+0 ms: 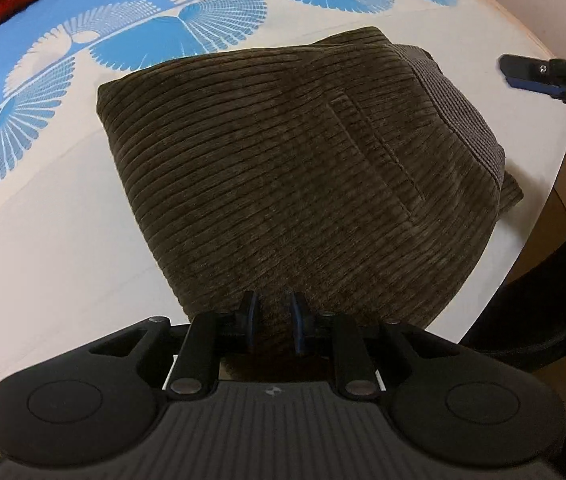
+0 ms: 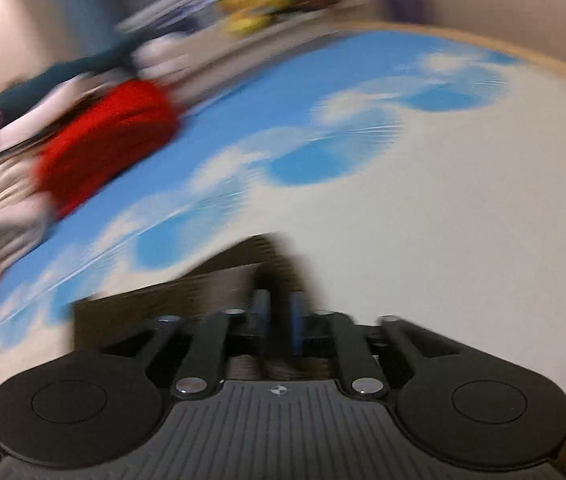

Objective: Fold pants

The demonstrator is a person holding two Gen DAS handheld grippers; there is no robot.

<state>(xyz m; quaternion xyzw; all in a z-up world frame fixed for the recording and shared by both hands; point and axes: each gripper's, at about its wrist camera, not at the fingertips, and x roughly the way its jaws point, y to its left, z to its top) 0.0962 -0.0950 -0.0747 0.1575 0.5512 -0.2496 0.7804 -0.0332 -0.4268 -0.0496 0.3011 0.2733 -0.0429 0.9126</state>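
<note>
The left tool (image 1: 274, 322) stands slightly parted at the near edge of the pants (image 1: 303, 168); whether it pinches cloth I cannot tell. The right tool (image 1: 539, 76) hangs off to the side, its state lost in blur. The pants lie as a compact bundle on the counter (image 1: 43, 248) (folding looks essentially done); only tidying or release seems left.
</note>
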